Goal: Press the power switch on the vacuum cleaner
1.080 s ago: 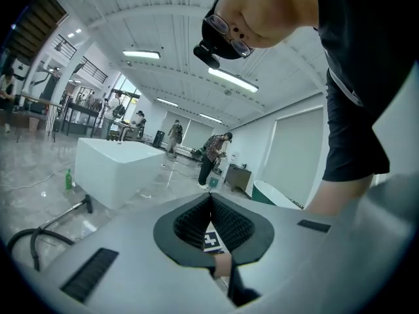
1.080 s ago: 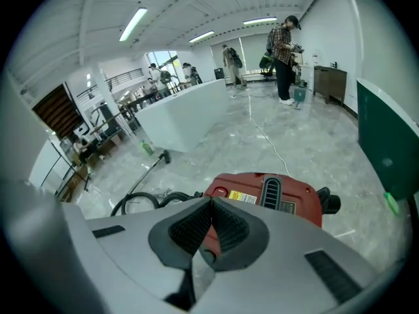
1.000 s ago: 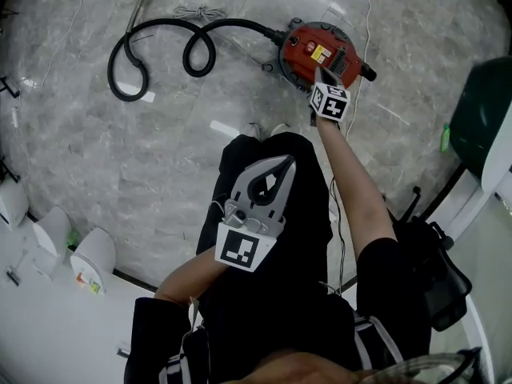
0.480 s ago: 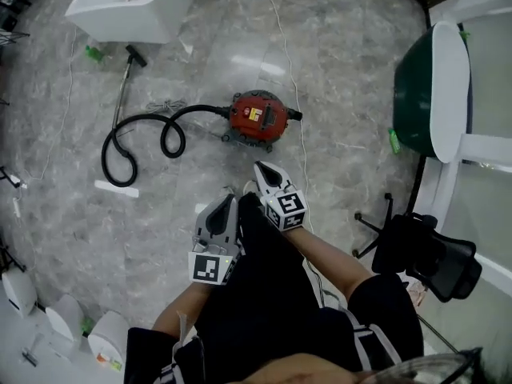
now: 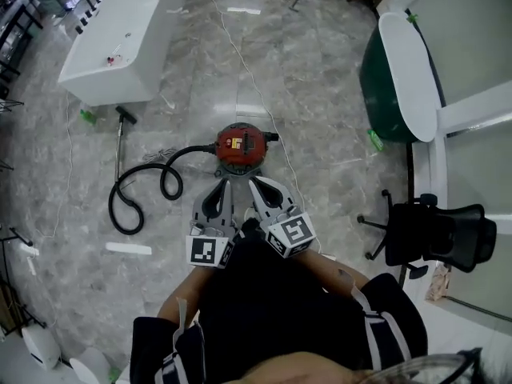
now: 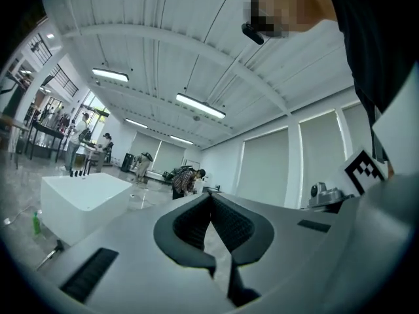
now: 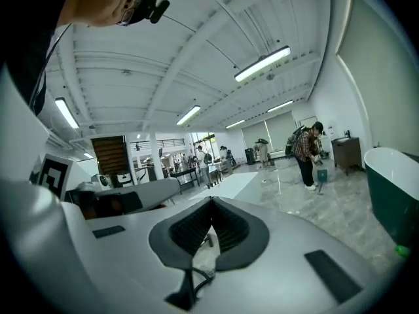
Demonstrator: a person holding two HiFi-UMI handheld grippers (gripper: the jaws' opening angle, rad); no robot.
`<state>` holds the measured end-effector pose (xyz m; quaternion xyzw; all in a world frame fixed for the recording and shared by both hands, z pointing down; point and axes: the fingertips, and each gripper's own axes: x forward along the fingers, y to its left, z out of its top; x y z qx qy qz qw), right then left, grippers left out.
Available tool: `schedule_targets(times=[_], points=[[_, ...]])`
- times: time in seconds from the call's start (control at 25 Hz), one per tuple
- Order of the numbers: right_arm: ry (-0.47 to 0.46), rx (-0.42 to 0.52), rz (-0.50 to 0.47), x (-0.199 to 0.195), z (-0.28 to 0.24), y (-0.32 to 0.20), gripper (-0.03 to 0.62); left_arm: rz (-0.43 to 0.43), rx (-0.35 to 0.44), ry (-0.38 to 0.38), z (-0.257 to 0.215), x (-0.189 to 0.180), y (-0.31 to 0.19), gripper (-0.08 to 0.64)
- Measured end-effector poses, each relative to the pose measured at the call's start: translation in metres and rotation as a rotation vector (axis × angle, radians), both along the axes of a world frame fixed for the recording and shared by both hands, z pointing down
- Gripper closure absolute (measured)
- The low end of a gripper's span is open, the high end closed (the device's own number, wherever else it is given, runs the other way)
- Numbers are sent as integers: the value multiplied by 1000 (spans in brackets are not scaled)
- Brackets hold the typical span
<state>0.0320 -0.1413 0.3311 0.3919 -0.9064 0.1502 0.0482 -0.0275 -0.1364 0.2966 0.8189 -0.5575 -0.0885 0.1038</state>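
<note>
Vacuum cleaner point(image 5: 242, 145), red round canister: on grey marble floor point(image 5: 320, 94) ahead of me, black hose point(image 5: 144, 192) coiled at its left. My left tongs point(image 5: 222, 186), right tongs point(image 5: 258, 186): both clenched, empty, side by side at waist, aimed fwd; prob. no press under way.

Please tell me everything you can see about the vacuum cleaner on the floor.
The vacuum cleaner is a round canister, red on top with a yellow label and a dark base. It stands upright on the grey stone-like floor. A black hose leaves it toward the head view's left and lies in loops, ending in a thin tube. The left gripper and right gripper, both shut, do not touch it.
</note>
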Motion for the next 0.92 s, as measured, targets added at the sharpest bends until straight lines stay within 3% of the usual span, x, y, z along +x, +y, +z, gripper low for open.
schedule_targets(times=[0.16,0.36,0.56,0.72,0.92], points=[[-2,111,62,17,-33,-2,575,6,19,11,-9,8,0,541],[18,159,92,25,-47,1,575,42,45,13,-16,22,6,541],[33,175,106,35,-49,8,575,36,46,35,-23,32,10,541],[37,180,116,36,-52,10,575,43,101,48,-34,32,18,541],[52,158,88,22,-41,19,575,54,53,52,-18,26,33,541]])
